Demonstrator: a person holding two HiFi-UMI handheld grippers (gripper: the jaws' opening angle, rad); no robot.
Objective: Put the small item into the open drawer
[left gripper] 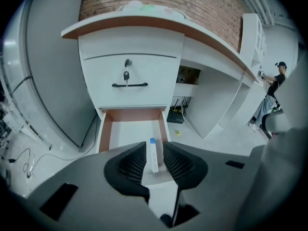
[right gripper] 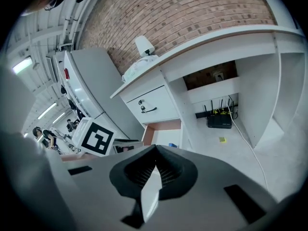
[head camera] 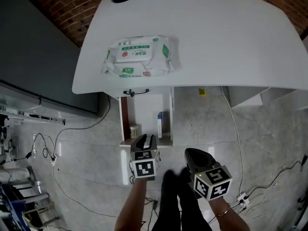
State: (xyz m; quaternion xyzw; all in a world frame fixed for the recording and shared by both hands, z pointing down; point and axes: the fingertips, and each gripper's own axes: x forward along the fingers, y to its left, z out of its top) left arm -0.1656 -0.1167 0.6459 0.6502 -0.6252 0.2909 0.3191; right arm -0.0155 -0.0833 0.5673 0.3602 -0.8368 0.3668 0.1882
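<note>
The small white blue-ended box (left gripper: 153, 158) is seen lying in the open white drawer (left gripper: 106, 131) at lower centre, framed but untouched by the parted jaws of the left gripper (left gripper: 154, 152). The right gripper (right gripper: 155, 166) is kept closed and empty. The left gripper is best drawn straight back, so that the box is not brushed.

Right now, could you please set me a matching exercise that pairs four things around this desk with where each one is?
Things:
1. pack of wipes
2. small box
3. router
4. key

Places:
A. on the floor under the desk
B. in the closed drawer's lock
C. on the desk top
D. inside the open drawer

Pairs: 1-C, 2-D, 3-A, 4-B.
</note>
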